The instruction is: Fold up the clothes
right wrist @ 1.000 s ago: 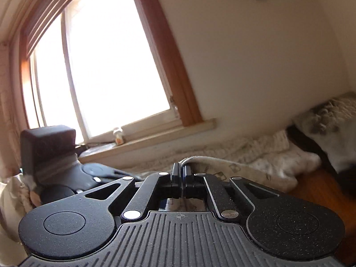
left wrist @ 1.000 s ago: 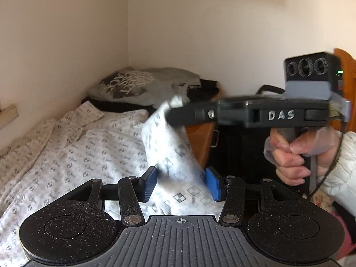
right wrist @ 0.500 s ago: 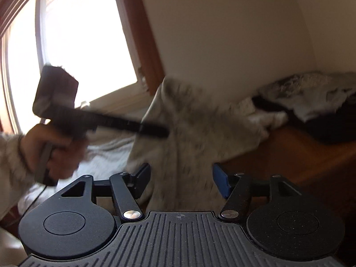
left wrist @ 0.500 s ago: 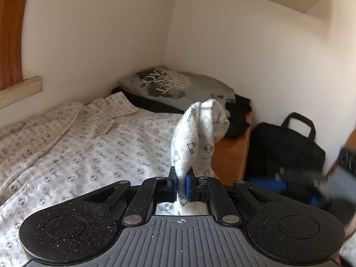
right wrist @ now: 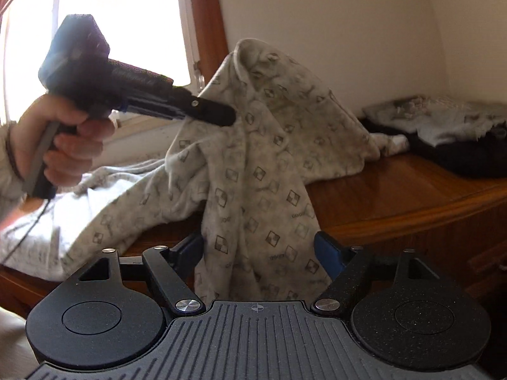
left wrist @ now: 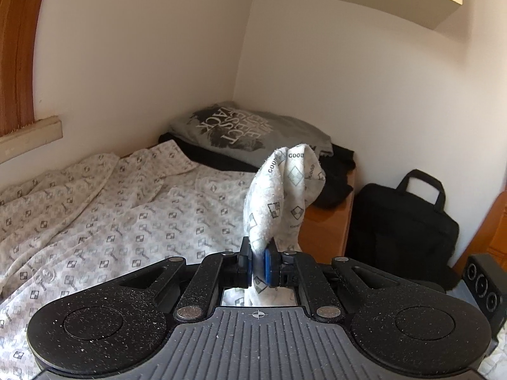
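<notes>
Presently catalogued, with places given relative to the patterned shirt:

- Patterned shirt [left wrist: 95, 221]: white cloth printed with small grey checks and lettering. Most of it lies spread over the wooden desk [right wrist: 396, 196]; one part is lifted off the surface and hangs in folds.
- Left gripper [left wrist: 258, 262]: jaws closed tight on a fold of the shirt, which stands up in a bunch above the blue pads [left wrist: 269, 262]. In the right wrist view the same gripper [right wrist: 228, 115] is seen from the side, its tip pressed into the raised cloth.
- Hand [right wrist: 66, 145]: wrapped round the left gripper's handle, left of the raised cloth, with a pale sleeve at the wrist.
- Right gripper [right wrist: 258, 250]: jaws spread wide. The hanging part of the shirt drapes between them; whether either pad touches it cannot be told.
- Grey T-shirt [left wrist: 253, 129]: folded, dark print uppermost, beyond the shirt in the corner of the room, resting on dark clothing [left wrist: 336, 177].
- Black bag [left wrist: 402, 221]: on the floor, right of the raised fold, past the desk's edge.
- Window [right wrist: 95, 15]: bright, behind the left gripper.
</notes>
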The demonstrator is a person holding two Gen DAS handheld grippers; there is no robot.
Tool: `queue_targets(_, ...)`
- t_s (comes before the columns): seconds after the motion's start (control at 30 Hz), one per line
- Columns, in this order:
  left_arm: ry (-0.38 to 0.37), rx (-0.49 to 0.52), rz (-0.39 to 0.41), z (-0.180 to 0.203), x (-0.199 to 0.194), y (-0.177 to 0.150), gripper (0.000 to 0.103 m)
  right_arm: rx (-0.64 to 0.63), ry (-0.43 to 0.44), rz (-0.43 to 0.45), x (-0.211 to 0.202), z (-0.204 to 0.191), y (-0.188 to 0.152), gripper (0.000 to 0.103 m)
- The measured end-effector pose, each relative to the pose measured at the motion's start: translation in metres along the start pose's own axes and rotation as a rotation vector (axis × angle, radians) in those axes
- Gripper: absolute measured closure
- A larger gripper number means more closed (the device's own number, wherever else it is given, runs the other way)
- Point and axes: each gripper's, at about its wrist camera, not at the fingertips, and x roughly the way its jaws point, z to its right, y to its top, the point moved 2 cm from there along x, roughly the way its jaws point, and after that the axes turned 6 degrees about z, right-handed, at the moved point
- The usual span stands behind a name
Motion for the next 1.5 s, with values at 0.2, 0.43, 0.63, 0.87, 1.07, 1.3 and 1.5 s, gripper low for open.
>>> queue_targets(0.2, -0.005, -0.004, -0.005, 0.003, 0.001, -0.002, 0.095, 0.033, -0.033, 0.033, -0.004, 0.013, 0.002, 0.095)
queue_targets(0.43, 0.003, 0.008, -0.035, -0.001, -0.006, -0.01, 0.075, 0.041, -0.114, 0.054, -0.026, 0.026, 0.025, 0.099)
queue_targets(0.63, 0.044, 0.017, -0.027, -0.022, -0.028, -0.021, 0.063, -0.103, -0.222, 0.081, -0.084, 0.027, 0.081, 0.099)
queue_targets(0.87, 0.137, -0.012, -0.047, -0.071, -0.055, -0.058, 0.054, -0.26, -0.171, 0.049, -0.079, -0.025, 0.125, 0.099)
queue_targets(1.07, 0.19, -0.078, -0.043, -0.114, -0.093, -0.076, 0.053, -0.405, -0.08, 0.027, -0.007, -0.072, 0.153, 0.099)
queue_targets(1.3, 0.194, -0.109, 0.031, -0.119, -0.131, -0.071, 0.053, -0.395, 0.098, -0.128, 0.116, -0.106, 0.158, 0.094)
queue_targets(1.5, 0.175, -0.062, 0.04, -0.093, -0.138, -0.075, 0.047, -0.286, 0.09, -0.208, 0.11, -0.079, 0.13, 0.051)
